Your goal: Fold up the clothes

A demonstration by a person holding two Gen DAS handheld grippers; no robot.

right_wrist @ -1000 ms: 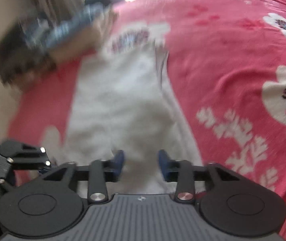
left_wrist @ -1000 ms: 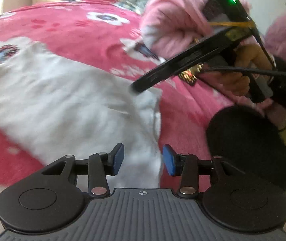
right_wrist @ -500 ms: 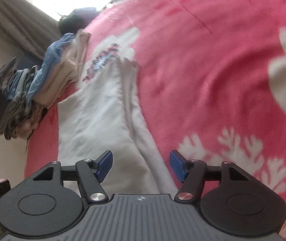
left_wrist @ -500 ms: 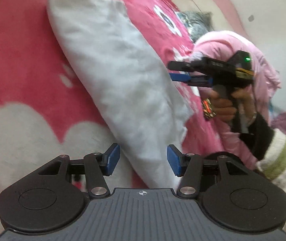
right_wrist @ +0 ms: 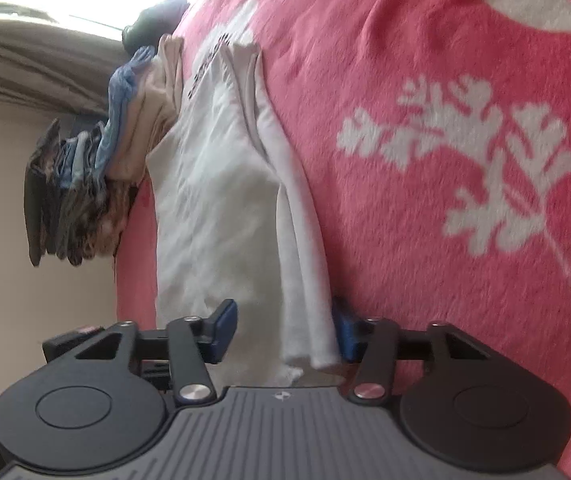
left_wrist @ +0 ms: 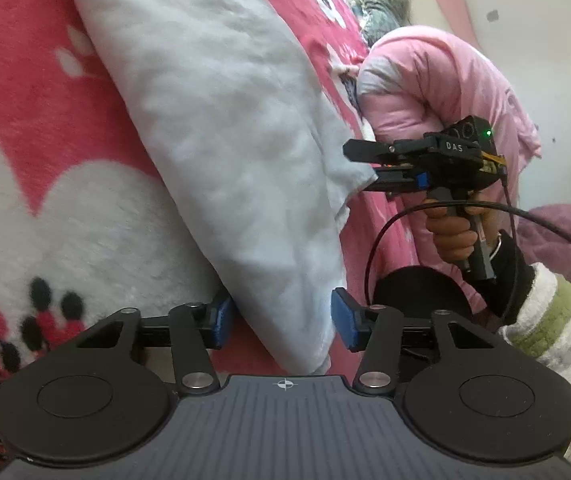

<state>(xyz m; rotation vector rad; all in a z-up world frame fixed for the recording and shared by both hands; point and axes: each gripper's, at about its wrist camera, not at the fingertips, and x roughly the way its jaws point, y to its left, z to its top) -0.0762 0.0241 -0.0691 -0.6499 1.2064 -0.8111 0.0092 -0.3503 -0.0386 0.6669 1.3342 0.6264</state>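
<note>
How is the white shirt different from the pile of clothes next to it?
The white shirt lies alone, spread long and flat on the pink blanket; the pile of clothes is many folded pieces stacked together. The shirt is plain white; the pile mixes blue, beige and dark patterns. Both rest on the same blanket.

The white garment (left_wrist: 221,128) is soft matt cloth, slightly fuzzy and wrinkled; it lies on a pink blanket (right_wrist: 425,60) of thick, fluffy fleece with white printed flowers. Beside the garment's far end, the stack of folded clothes (right_wrist: 85,184) shows thin woven fabrics. The left gripper (left_wrist: 279,318) is matt black plastic with ribbed grey housing, shiny metal pivot pins and blue rubbery pads (left_wrist: 343,318). The pink jacket (left_wrist: 437,80) looks smooth and quilted.
</note>
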